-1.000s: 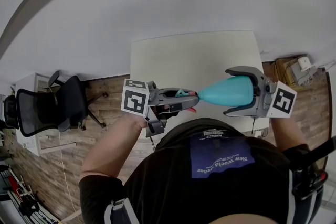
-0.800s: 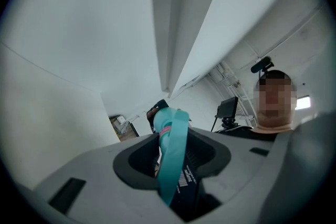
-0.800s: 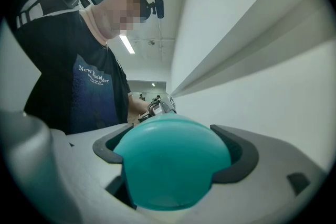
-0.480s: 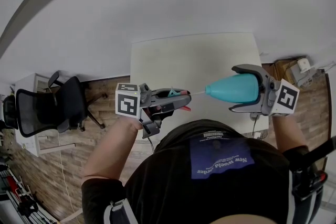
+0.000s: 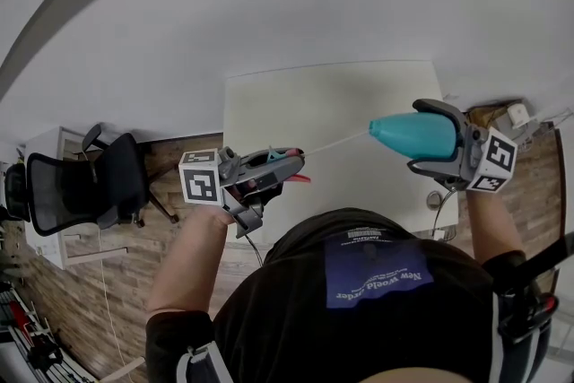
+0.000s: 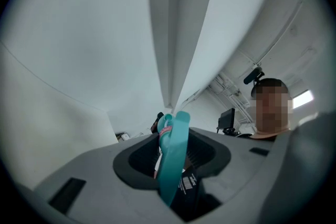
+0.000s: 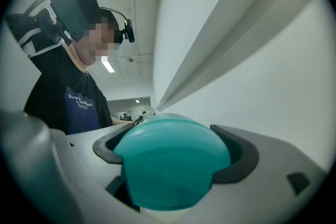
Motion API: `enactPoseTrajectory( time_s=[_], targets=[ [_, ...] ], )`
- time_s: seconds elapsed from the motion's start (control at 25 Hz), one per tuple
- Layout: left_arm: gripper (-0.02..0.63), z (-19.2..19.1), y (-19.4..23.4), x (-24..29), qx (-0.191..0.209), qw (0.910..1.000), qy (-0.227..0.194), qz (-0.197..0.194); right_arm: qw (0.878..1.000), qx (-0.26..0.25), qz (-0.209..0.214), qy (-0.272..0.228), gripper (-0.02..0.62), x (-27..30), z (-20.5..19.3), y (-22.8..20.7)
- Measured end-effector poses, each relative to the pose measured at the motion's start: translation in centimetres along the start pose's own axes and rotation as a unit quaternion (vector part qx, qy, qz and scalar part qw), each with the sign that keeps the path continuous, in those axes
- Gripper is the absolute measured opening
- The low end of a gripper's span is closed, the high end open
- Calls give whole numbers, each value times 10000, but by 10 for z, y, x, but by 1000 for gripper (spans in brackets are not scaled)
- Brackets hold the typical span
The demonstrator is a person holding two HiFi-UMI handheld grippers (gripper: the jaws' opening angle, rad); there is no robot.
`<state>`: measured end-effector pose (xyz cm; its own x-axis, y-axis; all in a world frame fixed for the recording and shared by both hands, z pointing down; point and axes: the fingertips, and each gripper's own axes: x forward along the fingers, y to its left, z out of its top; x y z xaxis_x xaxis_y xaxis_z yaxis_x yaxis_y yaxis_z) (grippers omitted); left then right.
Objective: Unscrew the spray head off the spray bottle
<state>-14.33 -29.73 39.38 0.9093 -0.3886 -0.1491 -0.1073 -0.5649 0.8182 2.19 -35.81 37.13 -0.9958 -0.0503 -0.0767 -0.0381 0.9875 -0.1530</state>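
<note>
The left gripper [image 5: 285, 168] jaws are clenching the unscrewed spray head [image 5: 273, 157], the right gripper [image 5: 415, 137] jaws are grasping the spray bottle [image 5: 399, 133]; next, the dip tube [image 5: 336, 143] probably needs drawing clear.

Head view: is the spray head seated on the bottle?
No: the spray head sits in the left gripper, clear of the teal bottle in the right gripper, with only a thin tube spanning the gap.

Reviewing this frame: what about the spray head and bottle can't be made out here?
Head view: the dip tube is too thin to show whether its end is clear of the bottle.
Right gripper view: the bottle's own base hides its neck.
Left gripper view: the jaws hide the spray head's collar.
</note>
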Motion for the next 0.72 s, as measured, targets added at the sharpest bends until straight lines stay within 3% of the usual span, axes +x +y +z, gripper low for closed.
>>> enactPoseTrajectory(
  time_s=[0.44, 0.72],
  targets=[
    [149, 13, 2, -15, 182, 9989, -437, 37, 9971, 418, -466, -429, 453, -16, 10, -23],
    [149, 43, -3, -33, 451, 9921, -1168, -69, 9940, 783, -651, -397, 454, 2, 7, -32]
  ],
)
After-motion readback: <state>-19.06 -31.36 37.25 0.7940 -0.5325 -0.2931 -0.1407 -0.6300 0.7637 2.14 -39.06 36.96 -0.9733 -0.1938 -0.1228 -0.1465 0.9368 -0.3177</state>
